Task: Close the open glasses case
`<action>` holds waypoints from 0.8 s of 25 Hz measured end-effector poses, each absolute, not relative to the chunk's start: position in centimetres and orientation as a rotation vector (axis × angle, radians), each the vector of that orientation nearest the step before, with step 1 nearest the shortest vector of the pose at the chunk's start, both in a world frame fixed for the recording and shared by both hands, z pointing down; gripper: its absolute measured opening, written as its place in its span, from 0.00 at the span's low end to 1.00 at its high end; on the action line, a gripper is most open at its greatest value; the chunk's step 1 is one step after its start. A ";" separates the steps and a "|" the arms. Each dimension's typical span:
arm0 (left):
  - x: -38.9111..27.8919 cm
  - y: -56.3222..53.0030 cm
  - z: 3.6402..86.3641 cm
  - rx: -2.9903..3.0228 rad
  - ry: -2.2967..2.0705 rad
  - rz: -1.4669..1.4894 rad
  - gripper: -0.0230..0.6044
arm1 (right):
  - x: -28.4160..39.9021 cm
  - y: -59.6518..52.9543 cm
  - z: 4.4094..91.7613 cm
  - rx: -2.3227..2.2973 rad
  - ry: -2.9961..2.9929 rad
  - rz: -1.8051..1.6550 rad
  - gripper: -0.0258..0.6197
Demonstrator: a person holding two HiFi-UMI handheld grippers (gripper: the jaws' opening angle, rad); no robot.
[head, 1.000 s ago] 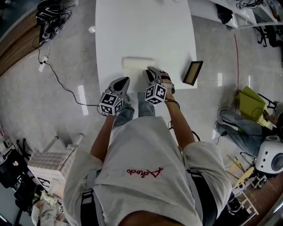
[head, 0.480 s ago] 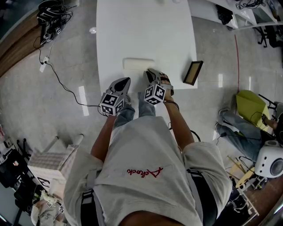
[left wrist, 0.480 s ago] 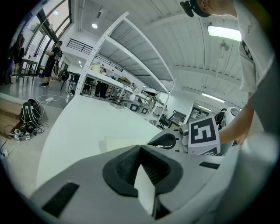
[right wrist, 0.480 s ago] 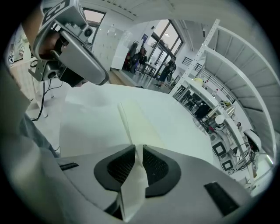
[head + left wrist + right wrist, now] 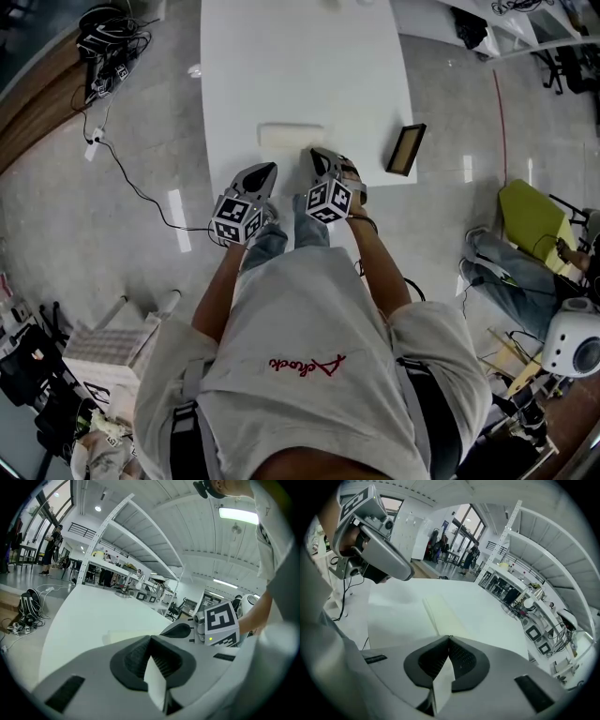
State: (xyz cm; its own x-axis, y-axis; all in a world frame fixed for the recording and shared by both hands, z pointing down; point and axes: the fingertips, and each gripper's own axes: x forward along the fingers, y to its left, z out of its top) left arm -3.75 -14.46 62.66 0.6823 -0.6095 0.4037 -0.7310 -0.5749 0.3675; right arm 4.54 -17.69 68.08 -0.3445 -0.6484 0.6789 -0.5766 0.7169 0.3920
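A cream glasses case (image 5: 292, 137) lies flat on the white table (image 5: 300, 56) near its front edge, and it looks closed from above. It also shows in the left gripper view as a pale glasses case (image 5: 124, 636) and in the right gripper view as a long glasses case (image 5: 443, 613). My left gripper (image 5: 267, 170) hovers just short of the case on its left, shut and empty (image 5: 150, 638). My right gripper (image 5: 316, 153) sits at the case's near right end; its jaws are closing and meet at the tip (image 5: 449, 637) with nothing between them.
A dark rectangular box with a tan inside (image 5: 406, 151) rests at the table's right front corner. Cables (image 5: 108, 37) lie on the floor to the left, and a green chair (image 5: 530, 216) stands to the right.
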 end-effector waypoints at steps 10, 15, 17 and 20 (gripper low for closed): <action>-3.8 -14.6 60.8 2.445 -1.028 0.305 0.07 | 3.6 -17.5 64.4 1.161 -2.196 0.190 0.05; -4.2 -15.2 59.6 2.486 -1.026 0.288 0.07 | 4.1 -18.3 61.8 1.365 -2.328 0.446 0.05; -4.2 -15.3 59.3 2.499 -1.023 0.286 0.07 | 4.3 -18.4 60.8 1.414 -2.383 0.508 0.05; -4.4 -15.2 58.8 2.512 -1.022 0.275 0.07 | 4.6 -18.1 59.3 1.478 -2.481 0.626 0.05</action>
State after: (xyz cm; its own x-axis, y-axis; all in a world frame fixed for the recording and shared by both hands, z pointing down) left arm -4.37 -15.23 58.81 0.7113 -0.6208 0.3297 -0.7024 -0.6456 0.2998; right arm 4.55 -18.10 59.33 -0.4870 -0.7932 0.3657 -0.8717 0.4152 -0.2601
